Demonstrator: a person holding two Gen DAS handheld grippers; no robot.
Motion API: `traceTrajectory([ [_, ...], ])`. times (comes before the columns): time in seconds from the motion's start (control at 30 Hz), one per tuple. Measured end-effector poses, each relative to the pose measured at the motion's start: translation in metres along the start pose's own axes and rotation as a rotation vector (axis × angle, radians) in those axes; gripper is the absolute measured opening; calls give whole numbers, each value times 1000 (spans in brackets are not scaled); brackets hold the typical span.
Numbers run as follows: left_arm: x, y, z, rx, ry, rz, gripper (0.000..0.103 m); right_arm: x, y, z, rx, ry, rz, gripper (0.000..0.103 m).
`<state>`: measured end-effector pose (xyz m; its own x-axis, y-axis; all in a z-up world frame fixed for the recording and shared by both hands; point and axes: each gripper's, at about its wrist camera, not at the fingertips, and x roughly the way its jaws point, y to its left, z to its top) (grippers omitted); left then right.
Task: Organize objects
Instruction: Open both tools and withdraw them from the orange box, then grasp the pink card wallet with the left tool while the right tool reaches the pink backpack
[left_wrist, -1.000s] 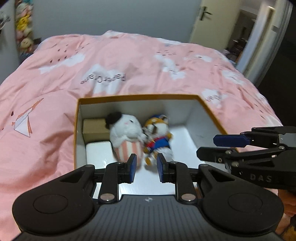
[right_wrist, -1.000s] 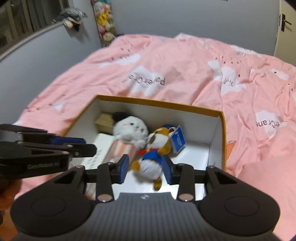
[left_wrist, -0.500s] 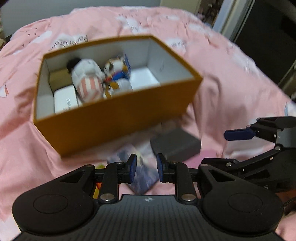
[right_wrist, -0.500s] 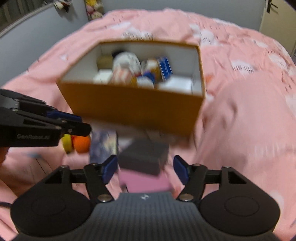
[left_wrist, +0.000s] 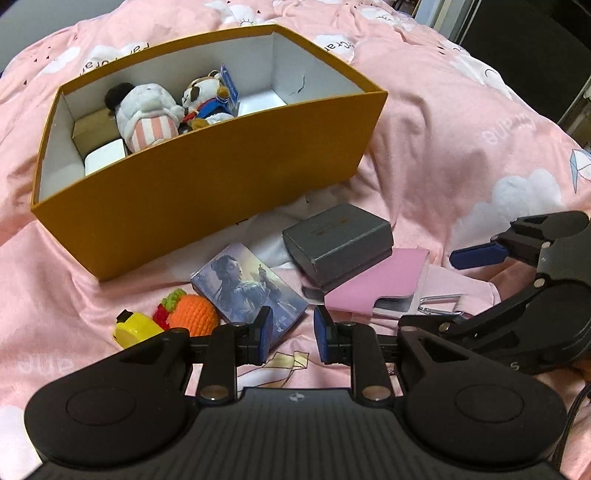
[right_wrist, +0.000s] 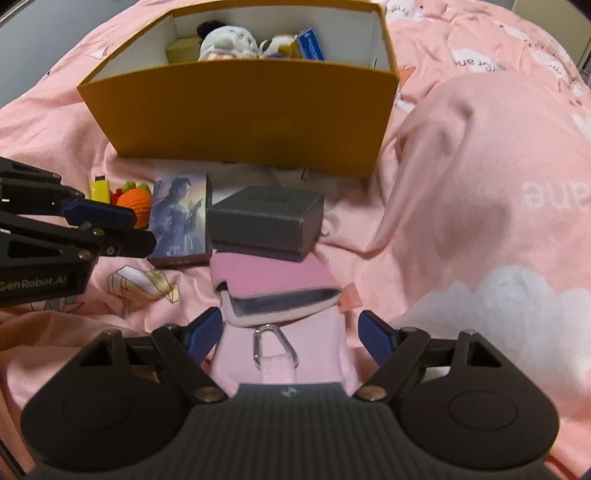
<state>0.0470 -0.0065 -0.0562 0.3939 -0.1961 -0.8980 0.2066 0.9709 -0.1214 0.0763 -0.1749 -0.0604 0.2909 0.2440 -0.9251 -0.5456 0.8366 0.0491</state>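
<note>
An orange box sits on the pink bed and holds a white plush, a small tiger plush and small cartons. In front of it lie a grey box, a picture card box, a pink pouch, a crochet carrot and a yellow item. My left gripper is open and empty, low over the card box's near corner. My right gripper is open wide, its fingers either side of the pink pouch and its clip.
The pink quilt bulges up in a fold to the right of the box. The grey box rests partly on the pouch. A dark doorway is at the far right.
Both grippers pulled back from above the box's inside to the bed in front of it. The right gripper opened wider and now straddles the pink pouch.
</note>
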Motion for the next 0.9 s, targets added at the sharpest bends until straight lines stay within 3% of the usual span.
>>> traceTrajectory([
  [0.07,2,2,0,-9,6,-7,27,3,1,1,-12,14,16,74],
  [0.27,3,6,1,-38,11,-10,27,-1,7,3,-46,-4,7,65],
  [0.7,1,14,2,-89,-12,8,27,-20,13,32,-90,-126,27,57],
  [0.73,-1,15,2,-93,-17,11,27,-23,15,36,-98,-150,36,42],
  [0.77,-2,16,3,-99,-24,14,27,-24,18,39,-101,-162,57,19],
  [0.87,-6,21,4,-119,-39,22,27,-20,23,50,-69,-148,161,19],
  [0.9,-6,22,5,-125,-39,23,27,-17,26,52,-75,-145,154,19],
])
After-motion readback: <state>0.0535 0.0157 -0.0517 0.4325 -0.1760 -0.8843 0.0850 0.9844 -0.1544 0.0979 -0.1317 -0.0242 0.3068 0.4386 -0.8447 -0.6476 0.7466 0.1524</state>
